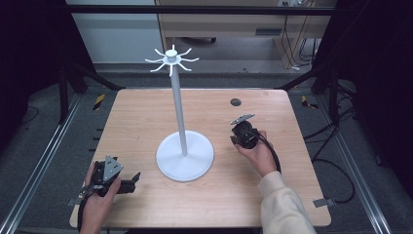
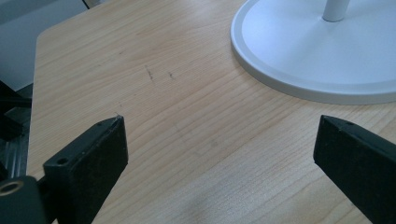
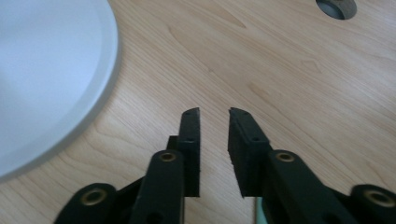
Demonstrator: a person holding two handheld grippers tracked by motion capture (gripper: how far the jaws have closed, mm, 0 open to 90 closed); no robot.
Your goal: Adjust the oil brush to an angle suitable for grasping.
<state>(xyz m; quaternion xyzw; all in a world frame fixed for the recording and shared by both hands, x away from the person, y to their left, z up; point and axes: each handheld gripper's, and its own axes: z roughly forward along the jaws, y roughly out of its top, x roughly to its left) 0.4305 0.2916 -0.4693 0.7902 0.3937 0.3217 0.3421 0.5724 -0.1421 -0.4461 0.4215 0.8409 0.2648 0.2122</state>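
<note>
On wooden table (image 1: 146,117), white stand (image 1: 184,155), dark floor (image 1: 44,122)

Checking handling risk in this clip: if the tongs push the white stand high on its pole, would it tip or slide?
The white stand looks top-tall: a thin pole over a wide round base, so a high push probably tips it sooner than a low one. The base lies flat on smooth wood, so a low push likely slides it. It seems rigid.

The stand (image 1: 184,155) is plain white from its round base to its hooked top. It sits on a table (image 1: 146,117) of pale wood with fine grain lines and one dark grey round plug (image 1: 235,102). Both grippers are black, left gripper (image 1: 134,181) and right gripper (image 3: 214,116), each topped by a grey plate.
</note>
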